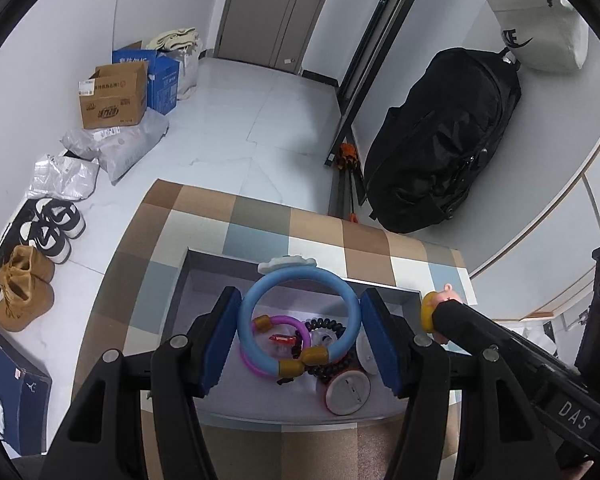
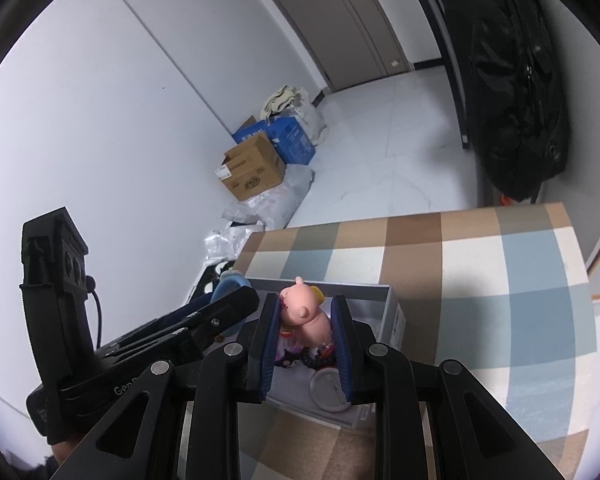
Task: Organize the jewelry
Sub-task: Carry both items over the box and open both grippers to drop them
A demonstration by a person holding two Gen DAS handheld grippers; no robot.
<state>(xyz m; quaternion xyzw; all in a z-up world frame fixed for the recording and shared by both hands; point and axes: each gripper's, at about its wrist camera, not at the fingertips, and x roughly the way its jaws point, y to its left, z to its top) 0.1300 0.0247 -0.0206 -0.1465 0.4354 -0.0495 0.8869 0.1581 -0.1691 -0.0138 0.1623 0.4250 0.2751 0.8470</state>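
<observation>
My left gripper is shut on a light blue bracelet with gold clasps and a white cloud charm, its blue pads pressing the ring's two sides. The bracelet hangs over an open grey box on the checked tablecloth. In the box lie a purple bracelet, a black coil band and round white discs. My right gripper is shut on a pink pig figure with a yellow band, above the box's right part.
A black backpack leans against the wall right of the table. Cardboard boxes, plastic bags and shoes line the floor on the left. The two grippers are close side by side over the box.
</observation>
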